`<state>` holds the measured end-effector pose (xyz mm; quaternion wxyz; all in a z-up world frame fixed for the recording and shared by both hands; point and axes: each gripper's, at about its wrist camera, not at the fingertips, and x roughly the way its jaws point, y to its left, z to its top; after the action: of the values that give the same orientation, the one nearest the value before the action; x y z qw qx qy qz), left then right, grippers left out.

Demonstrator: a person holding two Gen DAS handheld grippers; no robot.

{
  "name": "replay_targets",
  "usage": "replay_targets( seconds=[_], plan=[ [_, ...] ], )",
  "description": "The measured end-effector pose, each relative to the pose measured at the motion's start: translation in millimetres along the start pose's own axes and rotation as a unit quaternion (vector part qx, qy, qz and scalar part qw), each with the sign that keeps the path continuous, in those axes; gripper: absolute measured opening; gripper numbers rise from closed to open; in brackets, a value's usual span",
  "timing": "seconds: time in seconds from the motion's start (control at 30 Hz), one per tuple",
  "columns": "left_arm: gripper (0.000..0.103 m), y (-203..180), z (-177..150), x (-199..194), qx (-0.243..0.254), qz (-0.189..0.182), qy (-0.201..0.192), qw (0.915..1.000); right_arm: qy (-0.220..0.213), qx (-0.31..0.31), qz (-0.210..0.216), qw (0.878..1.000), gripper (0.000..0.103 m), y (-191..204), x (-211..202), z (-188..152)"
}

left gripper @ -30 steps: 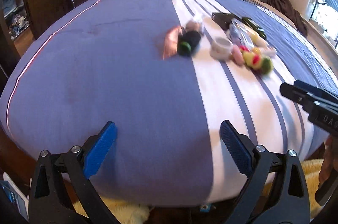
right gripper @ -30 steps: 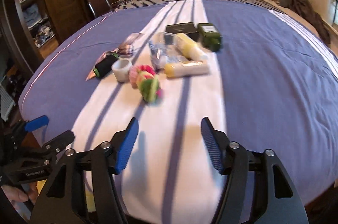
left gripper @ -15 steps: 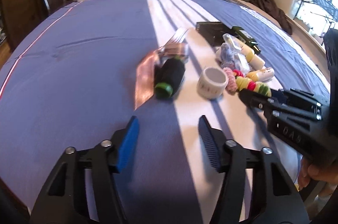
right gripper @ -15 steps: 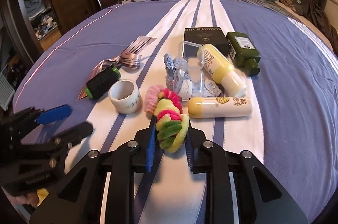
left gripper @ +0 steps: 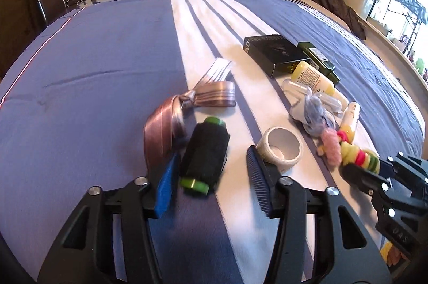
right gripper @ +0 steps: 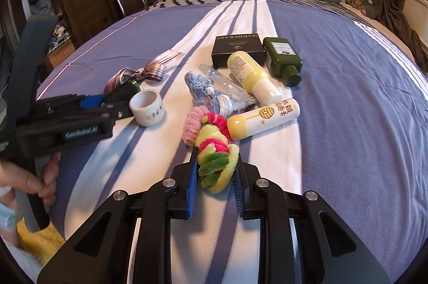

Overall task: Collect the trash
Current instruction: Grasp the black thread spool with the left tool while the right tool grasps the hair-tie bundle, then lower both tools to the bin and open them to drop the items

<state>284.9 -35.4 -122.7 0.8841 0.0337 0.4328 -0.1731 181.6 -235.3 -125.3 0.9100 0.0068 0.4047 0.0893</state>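
Two grippers: working over the bed.
Left gripper: fingers standing apart around the black thread spool.
Right gripper: fingers closing against the fuzzy hair ties, at 6 o'clock of the pile.
Tape roll: lying at 9 o'clock of the hair ties.

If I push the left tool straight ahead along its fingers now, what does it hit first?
Most likely the black thread spool: it lies between the open fingers of the left tool, nearer the blue one. The white tape roll sits just off the other fingertip; depth is hard to judge.
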Motion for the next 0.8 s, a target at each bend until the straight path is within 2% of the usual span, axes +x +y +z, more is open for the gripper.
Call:
replay_targets(
  seconds=[0.03, 0.1, 0.5, 0.8],
  plan=[
    [0.033, -0.1, 0.0, -0.4, 0.0, 0.002, 0.0, 1.0, -0.002, -0.001, -0.003, 1.0, 0.024, 0.0, -2.2, -2.0],
    [0.025, 0.6, -2.9, -3.9, -0.003, -0.001, 0.002, 1.0, -0.004, -0.001, -0.004, 1.0, 0.023, -0.4, -7.0, -5.5],
    [0.024, -33.9, -59.3, -52.5, 0.011, 0.015, -0.006, 0.9998, -0.024, 0.004, -0.005, 1.0, 0.023, 2.0, -52.8, -33.3],
    [0.024, -70.2, -112.8, -104.4, 0.01, -0.002, -0.015, 0.9998, -0.048, 0.003, 0.004, 0.999, 0.023, 9.9, -101.9, -61.6]
  ],
)
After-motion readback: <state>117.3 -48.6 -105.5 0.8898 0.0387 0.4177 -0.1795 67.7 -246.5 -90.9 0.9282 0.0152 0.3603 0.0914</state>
